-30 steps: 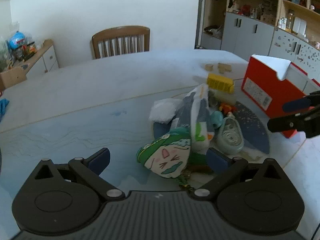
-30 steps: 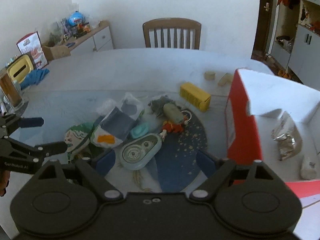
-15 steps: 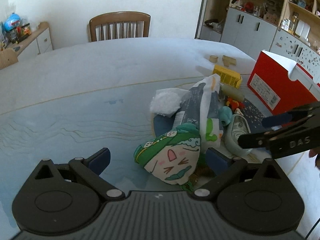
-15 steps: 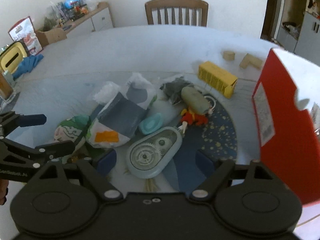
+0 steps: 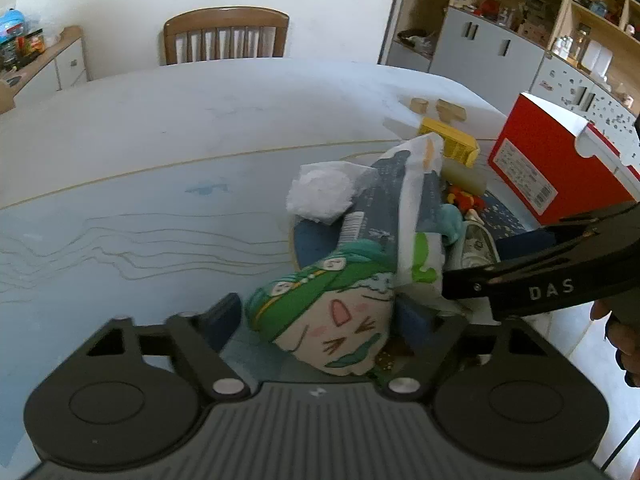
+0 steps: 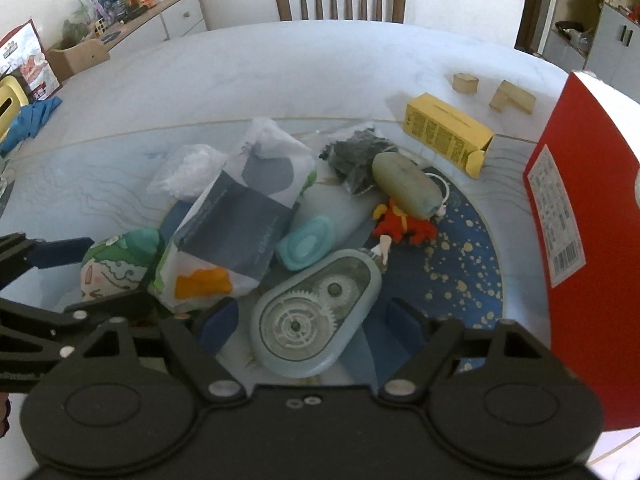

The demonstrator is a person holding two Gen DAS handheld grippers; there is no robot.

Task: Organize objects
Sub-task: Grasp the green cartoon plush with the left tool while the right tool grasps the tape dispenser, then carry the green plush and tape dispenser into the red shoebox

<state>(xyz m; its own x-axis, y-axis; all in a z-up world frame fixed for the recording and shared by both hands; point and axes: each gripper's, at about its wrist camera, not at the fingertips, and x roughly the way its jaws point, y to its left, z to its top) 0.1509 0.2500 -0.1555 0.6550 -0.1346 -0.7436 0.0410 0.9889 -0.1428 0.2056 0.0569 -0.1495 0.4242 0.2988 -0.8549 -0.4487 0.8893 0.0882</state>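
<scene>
Setting: pale blue tabletop with a wavy line pattern, a wooden slat-back chair at its far edge and grey storage cabinets to the right.
Clutter: mixed items heaped on a round dark-blue gold-speckled mat, judged to be awaiting sorting.
Container: red cardboard box with a white interior, standing just beside the mat; judged the likely destination, since its open top is within reach of both tools.
Left gripper: jaws spread wide, one finger on each side of the green-hatted cartoon-face plush toy; nothing is clamped. The spread matches the toy's width, so a squeeze looks to be the intended next step.
Right gripper: jaws apart, straddling the pale blue oval correction-tape dispenser with visible gears; no contact can be confirmed.
Neighbouring items: grey-and-white printed plastic pouch leaning over the plush toy; small teal oval case touching the dispenser's far end; yellow rectangular carton lying off the mat.
Risk: lifting the plush toy may drag the overlapping pouch along.
Progress: early; both targets lie in the heap.
</scene>
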